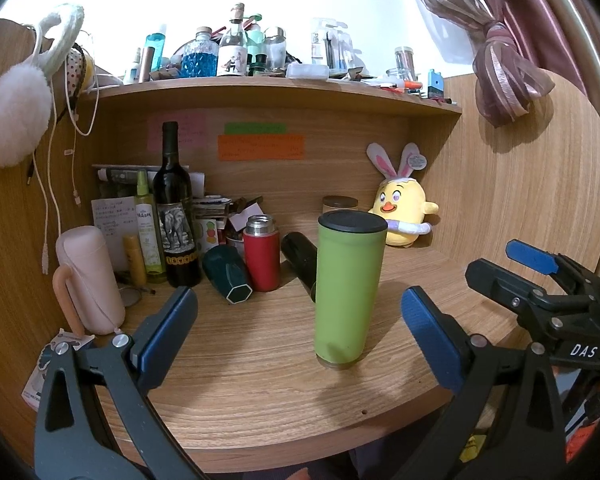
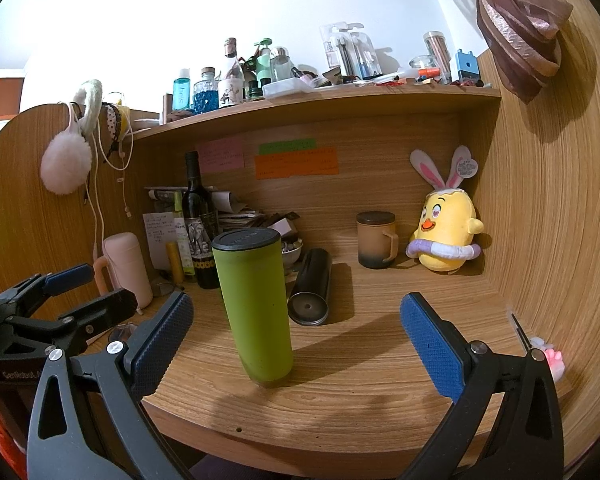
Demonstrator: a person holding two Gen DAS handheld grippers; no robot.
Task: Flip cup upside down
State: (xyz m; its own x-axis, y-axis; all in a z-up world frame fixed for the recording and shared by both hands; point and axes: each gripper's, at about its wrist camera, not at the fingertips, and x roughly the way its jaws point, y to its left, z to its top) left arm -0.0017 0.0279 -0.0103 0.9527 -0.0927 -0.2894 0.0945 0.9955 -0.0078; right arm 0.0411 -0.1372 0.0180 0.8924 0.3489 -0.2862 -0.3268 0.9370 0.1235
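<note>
A tall green cup point(image 1: 346, 288) with a black end on top stands on the wooden desk point(image 1: 260, 380), narrower at the bottom. It also shows in the right wrist view point(image 2: 256, 308). My left gripper point(image 1: 300, 332) is open, short of the cup, which sits between its fingers and a little ahead. My right gripper point(image 2: 296, 336) is open too, with the cup near its left finger point(image 2: 160, 340). Both are empty. The right gripper also shows at the right of the left wrist view point(image 1: 540, 280), and the left gripper at the left of the right wrist view point(image 2: 68, 292).
Behind the cup lie a black flask on its side point(image 2: 312, 284), a dark teal cup point(image 1: 228, 276) and a red flask point(image 1: 262, 256). A wine bottle point(image 1: 176, 216), a pink bottle point(image 1: 92, 280), a brown mug point(image 2: 376, 240) and a yellow plush chick point(image 2: 446, 232) stand further back. A cluttered shelf point(image 1: 260, 92) runs overhead.
</note>
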